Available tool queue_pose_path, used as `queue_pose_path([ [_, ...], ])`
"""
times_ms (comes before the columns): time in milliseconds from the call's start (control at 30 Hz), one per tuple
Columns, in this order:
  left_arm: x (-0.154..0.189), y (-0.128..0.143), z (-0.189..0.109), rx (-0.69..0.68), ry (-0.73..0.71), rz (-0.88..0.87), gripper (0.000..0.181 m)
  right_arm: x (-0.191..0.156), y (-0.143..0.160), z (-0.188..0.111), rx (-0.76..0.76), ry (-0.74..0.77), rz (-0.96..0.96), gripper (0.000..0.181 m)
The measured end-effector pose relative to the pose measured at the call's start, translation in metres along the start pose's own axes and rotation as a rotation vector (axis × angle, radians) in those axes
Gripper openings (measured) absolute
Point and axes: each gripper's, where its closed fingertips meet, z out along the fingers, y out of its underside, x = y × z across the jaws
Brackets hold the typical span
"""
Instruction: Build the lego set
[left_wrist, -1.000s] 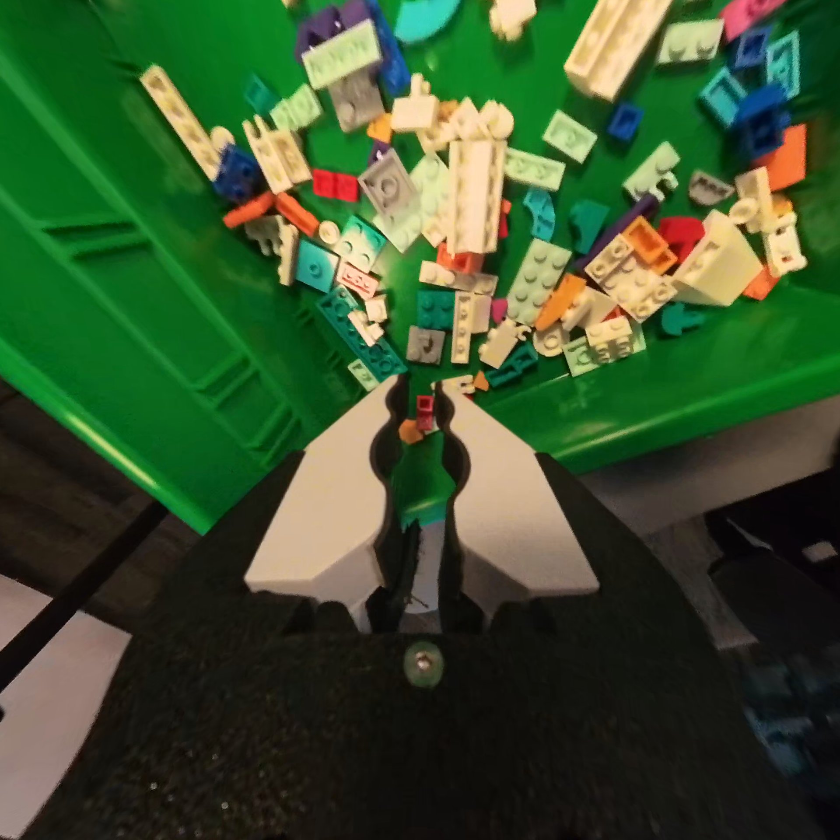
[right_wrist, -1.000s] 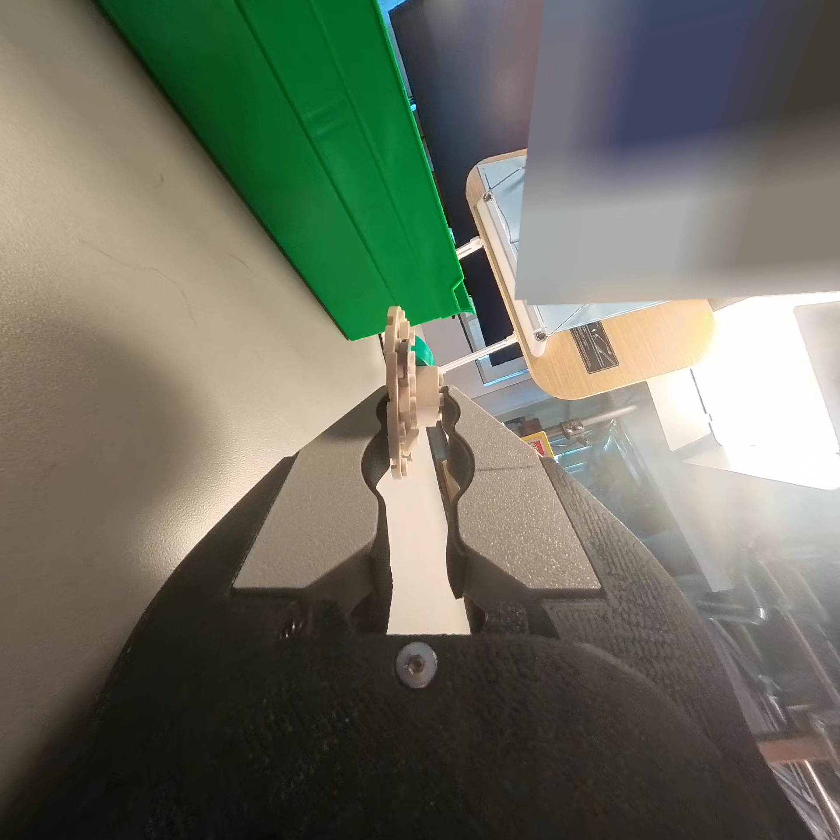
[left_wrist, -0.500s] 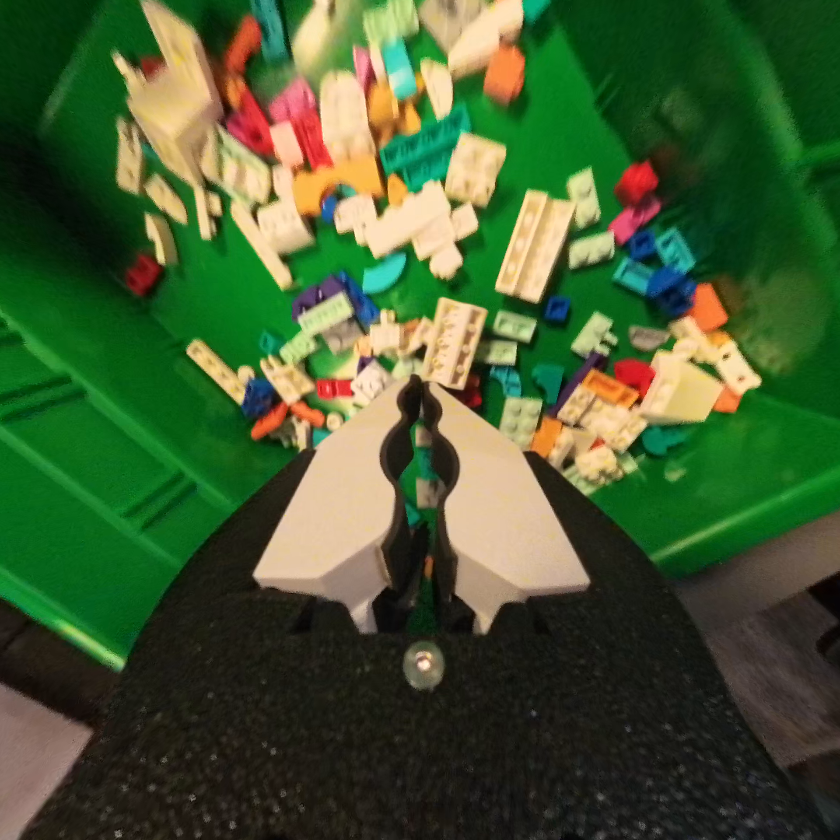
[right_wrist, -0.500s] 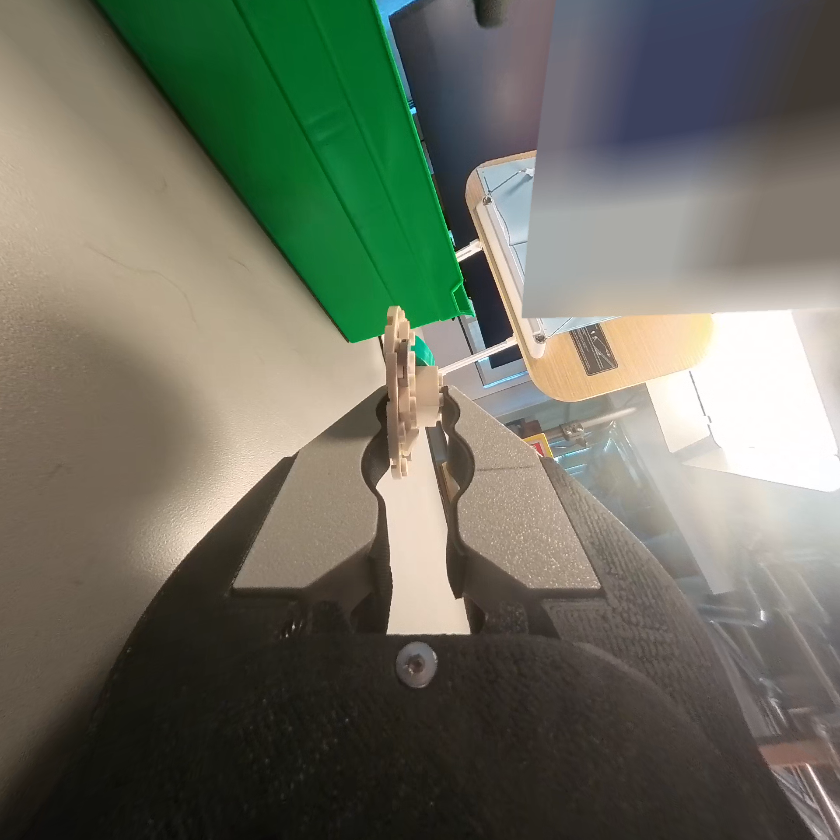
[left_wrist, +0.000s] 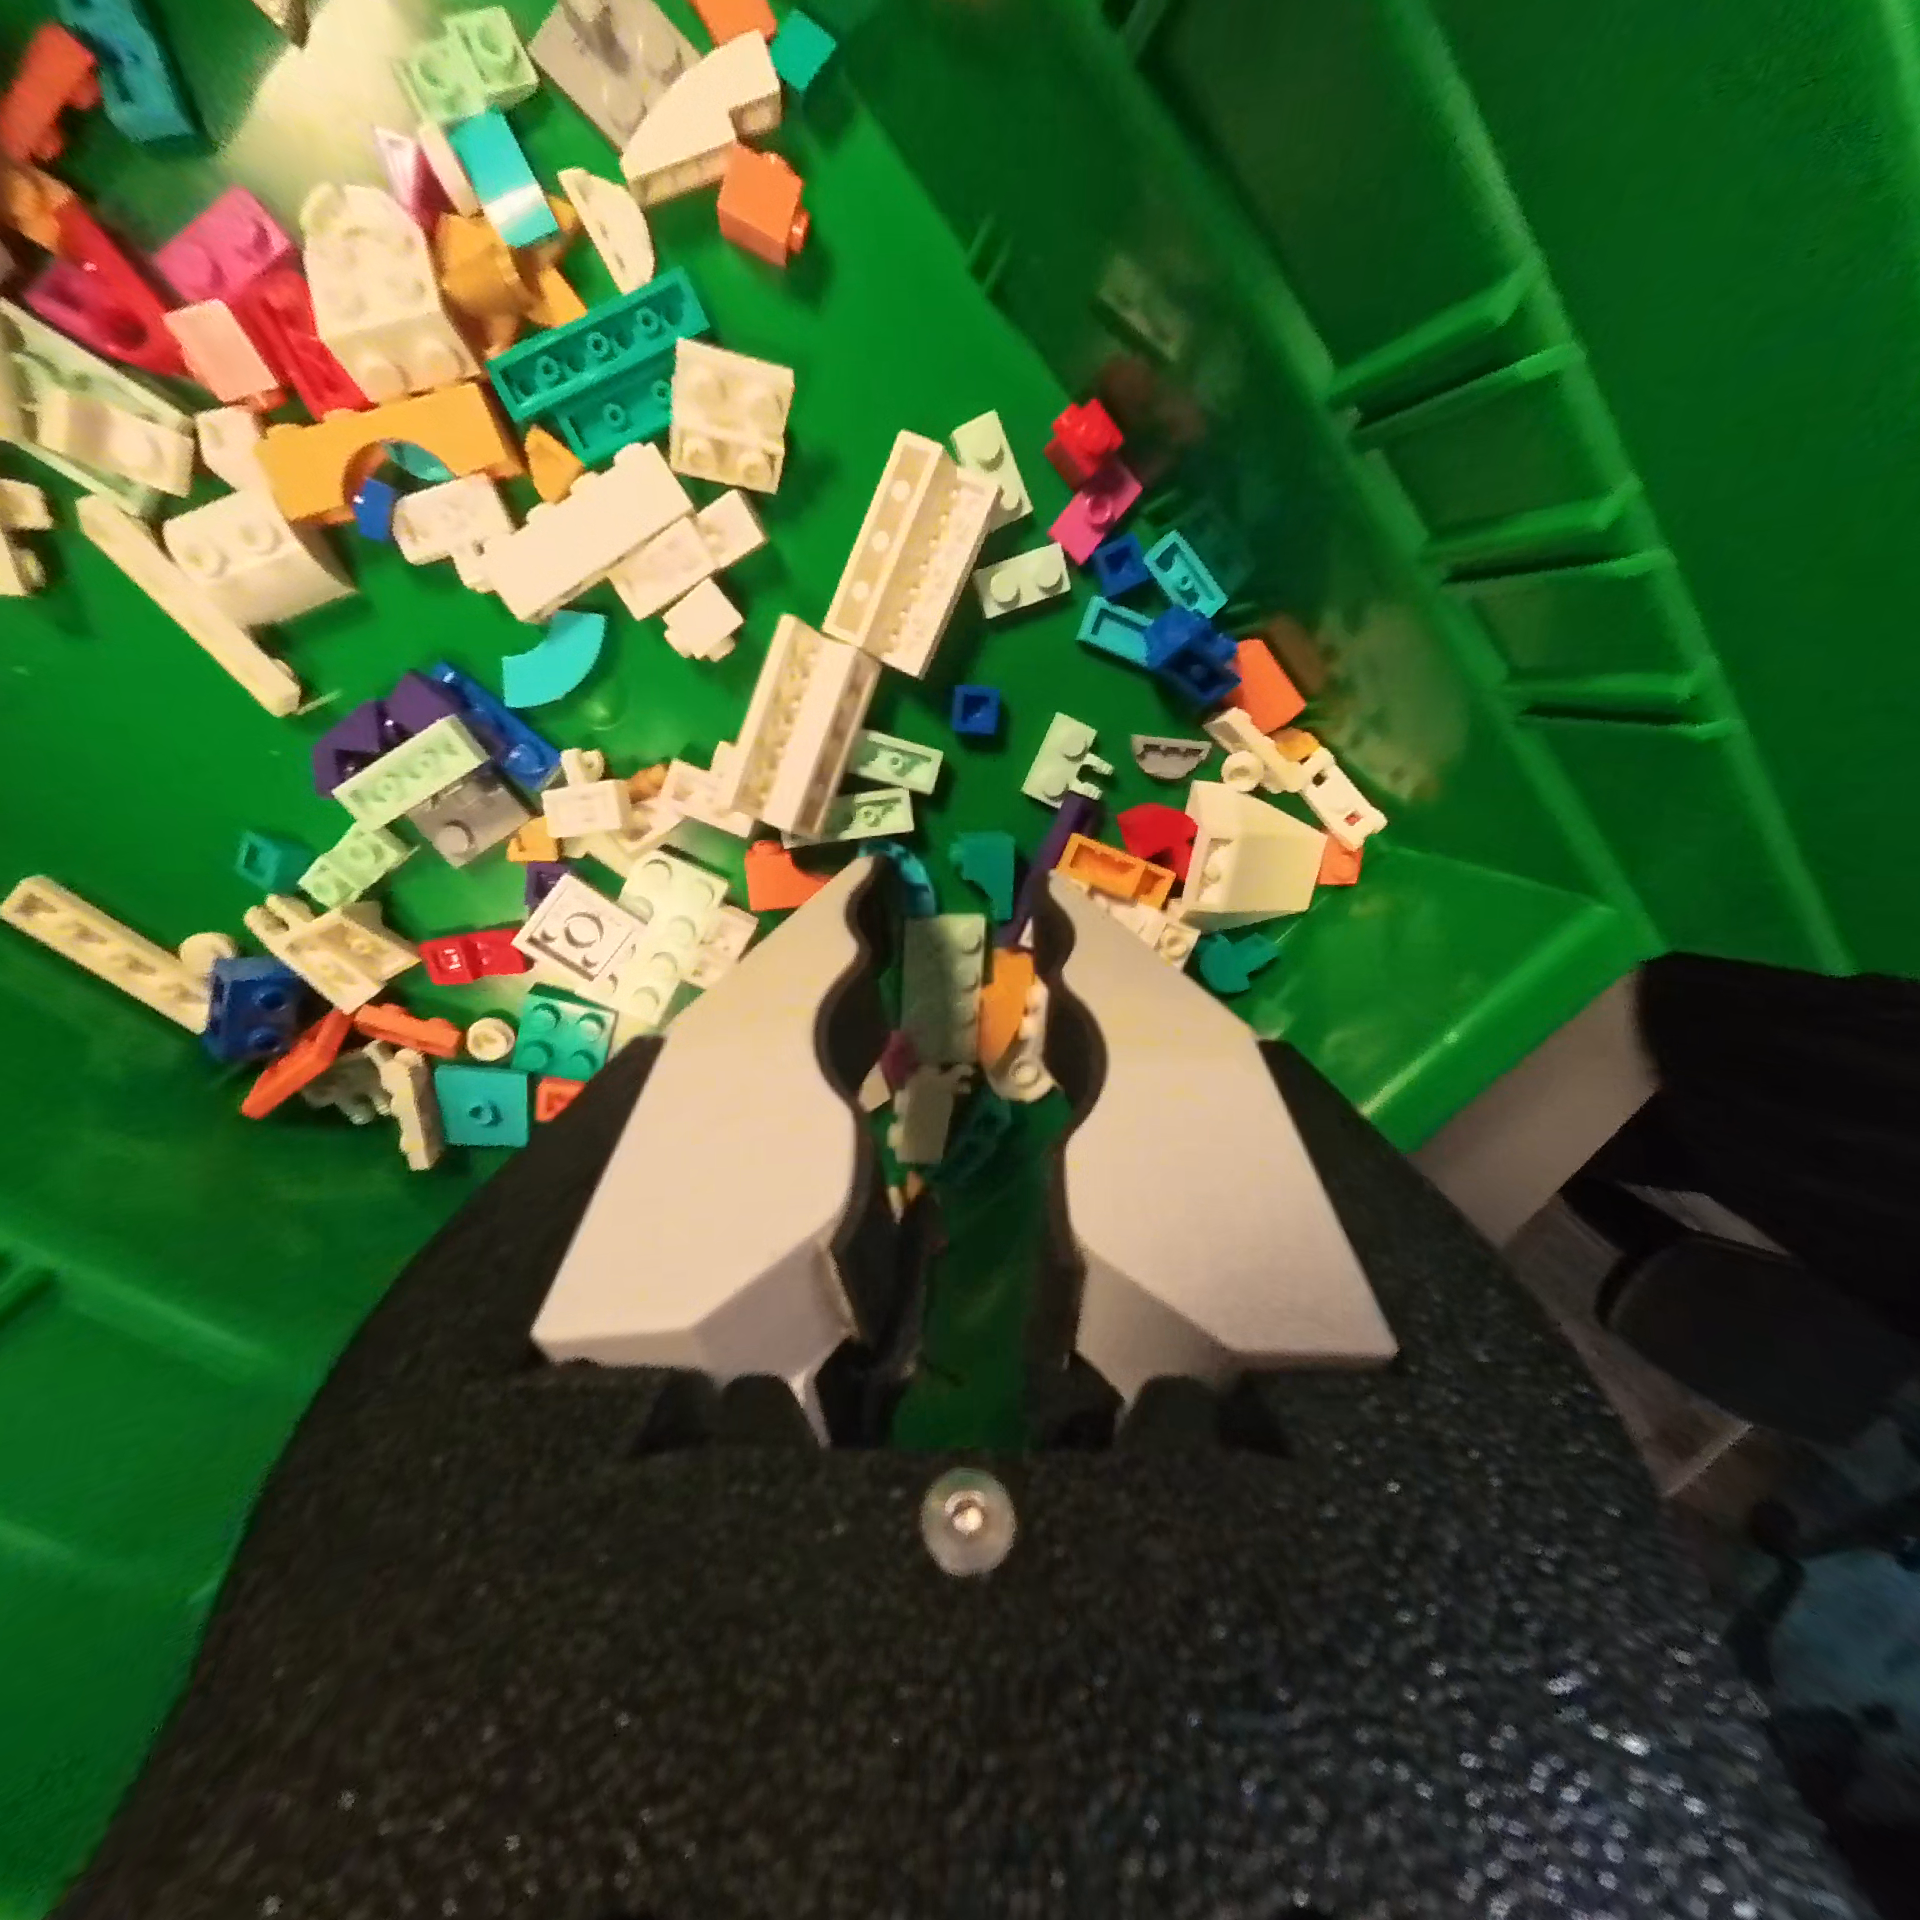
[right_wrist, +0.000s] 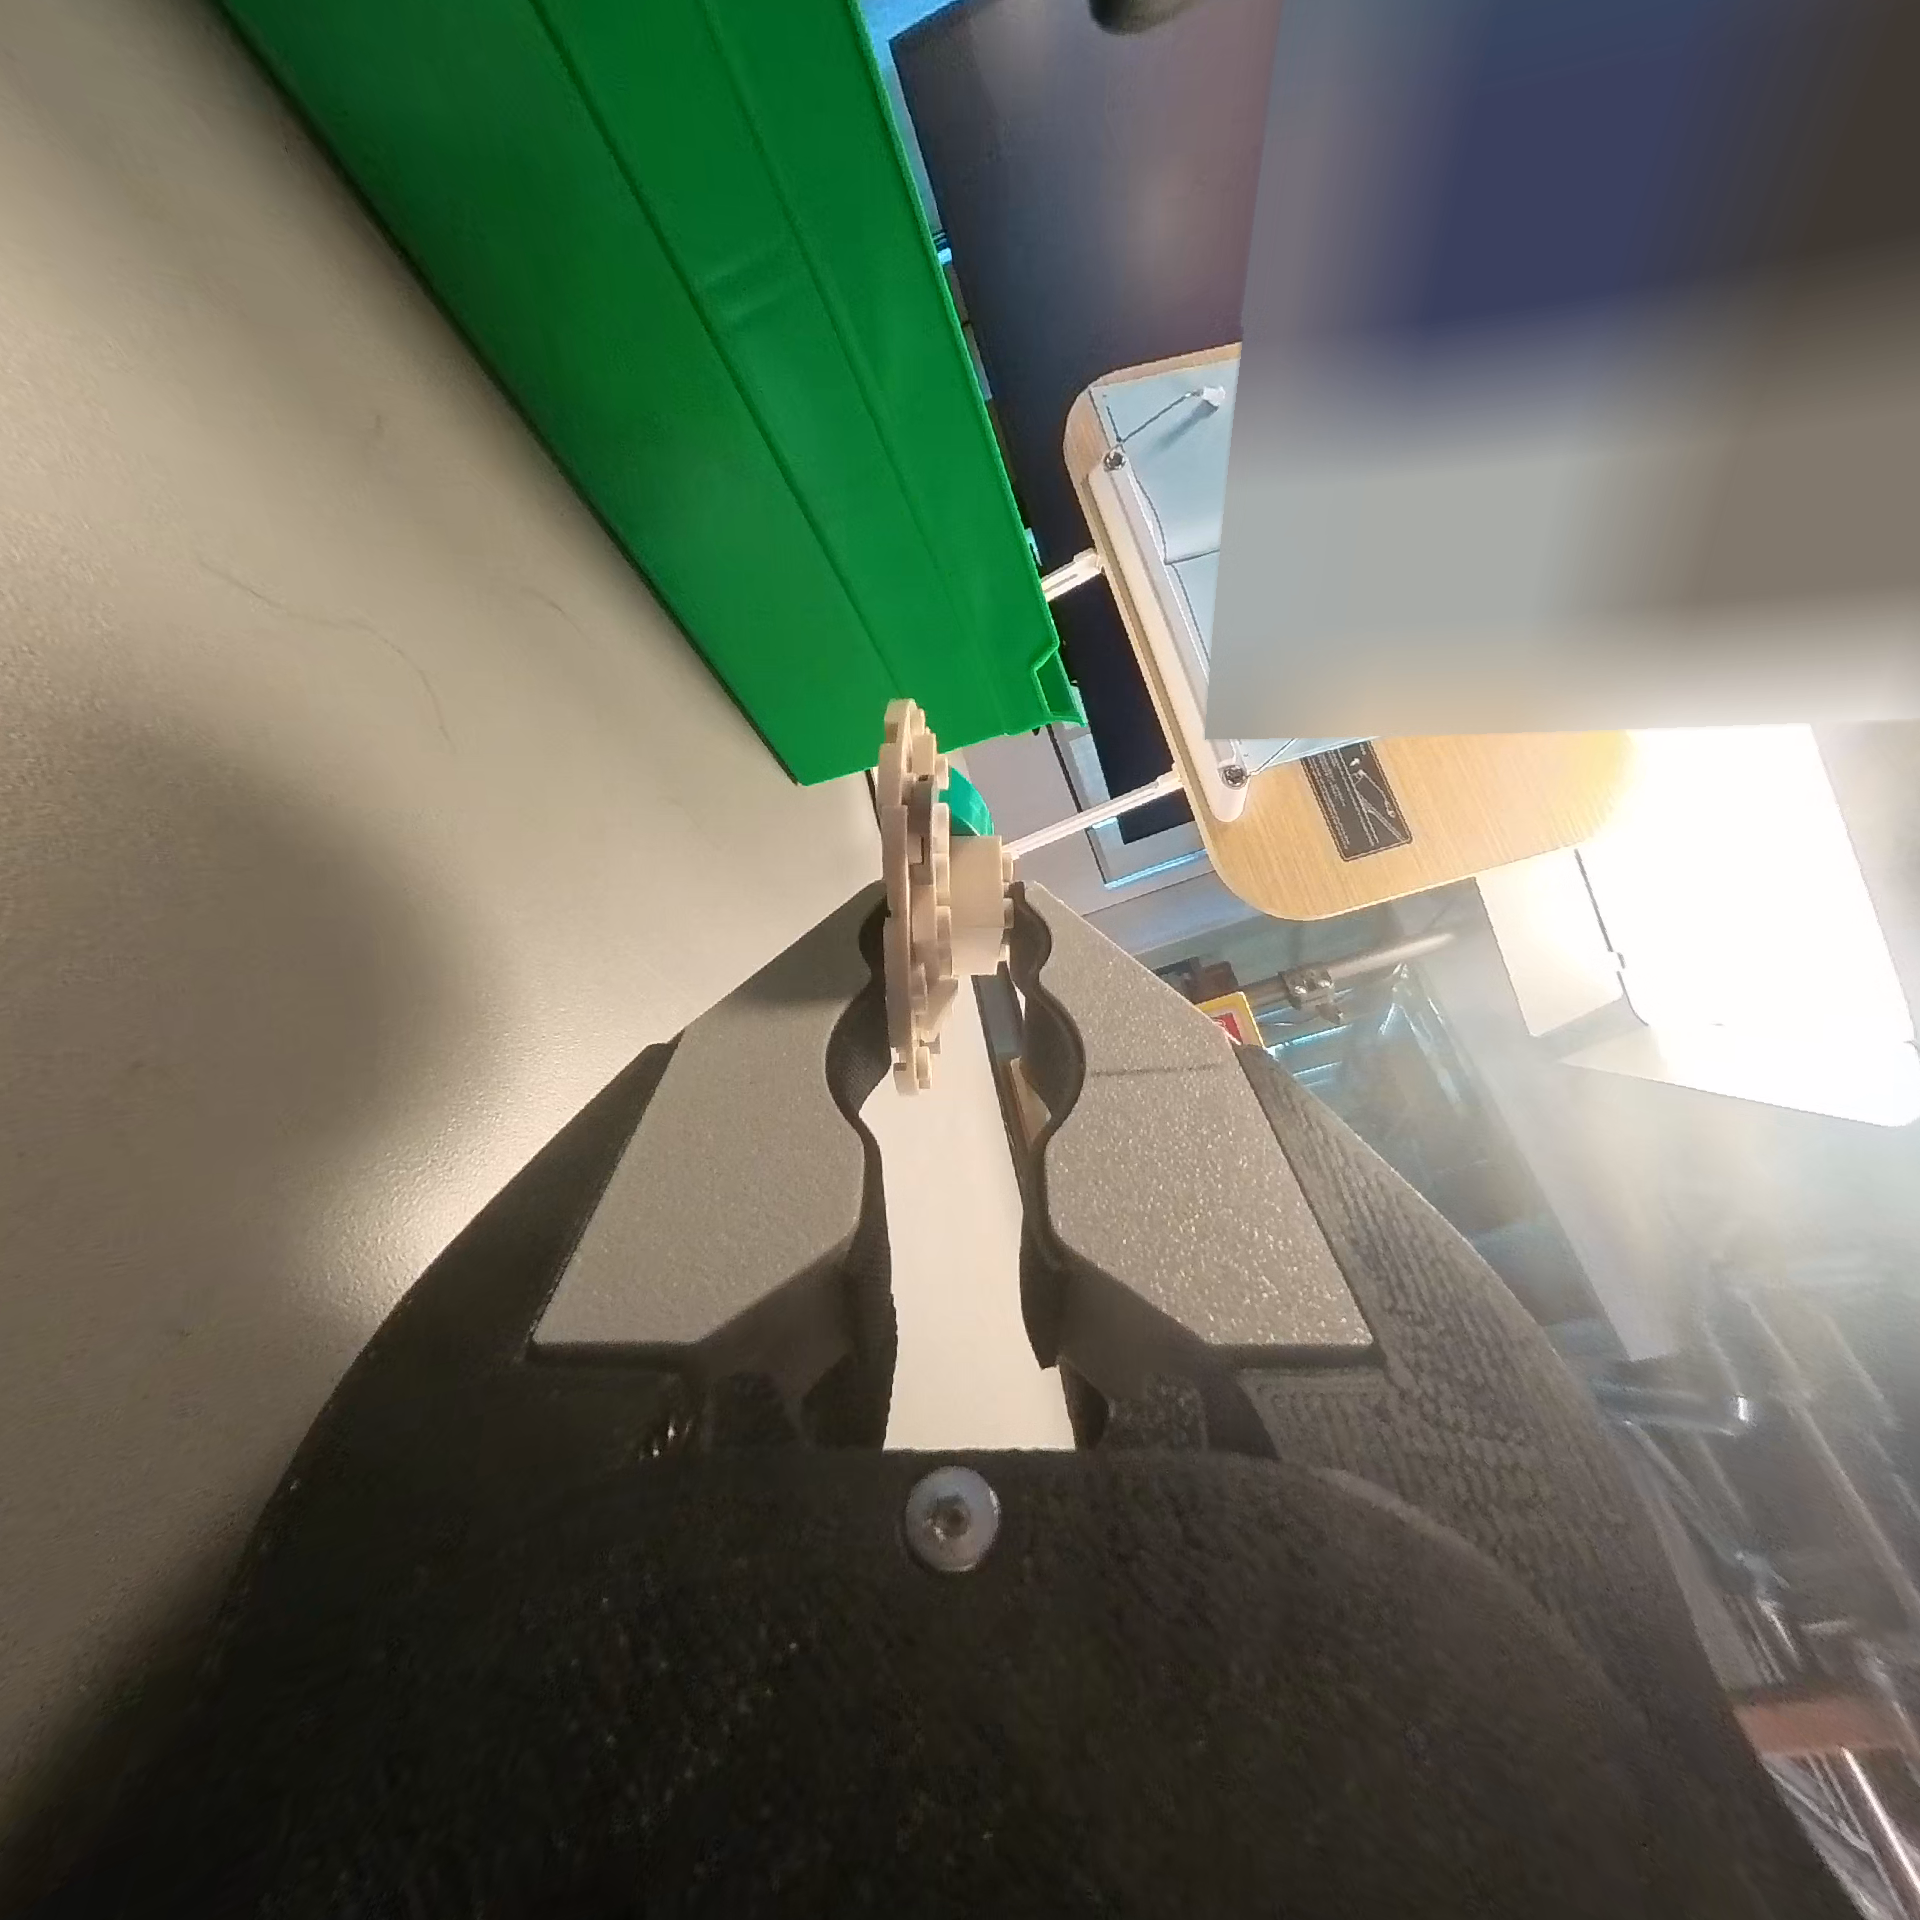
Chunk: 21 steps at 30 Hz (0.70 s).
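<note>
In the left wrist view my left gripper (left_wrist: 961, 883) is open and empty, low inside the green bin (left_wrist: 1507, 935), over a heap of loose lego pieces. A pale green plate (left_wrist: 943, 966) and an orange piece (left_wrist: 1006, 1003) show in the gap between the fingers. Long white bricks (left_wrist: 805, 727) lie just beyond the tips. In the right wrist view my right gripper (right_wrist: 948, 899) is shut on a tan lego assembly (right_wrist: 914, 894) of round toothed plates with a white block, held upright just above the grey table (right_wrist: 208, 520), beside the bin's outer wall (right_wrist: 727, 364).
The bin's ribbed wall (left_wrist: 1507, 468) rises close on the right of my left gripper. A dark sleeve or object (left_wrist: 1787, 1101) is outside the bin's corner. Beyond my right gripper stands a wooden-edged board (right_wrist: 1403, 821) and clutter on the floor. The gap from one gripper's tips to the other's is roughly 25 cm.
My left gripper has moved further into the bin toward its right corner, and its jaws have gone from nearly shut to open. My right gripper and its assembly have not moved.
</note>
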Motion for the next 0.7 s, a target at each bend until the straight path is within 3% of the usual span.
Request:
queue_pose_path([
  [700, 0.0039, -0.0021, 0.0031, 0.015, -0.018, 0.014, 0.012, -0.0008, 0.0006, -0.0043, 0.004, 0.001, 0.000, 0.018],
])
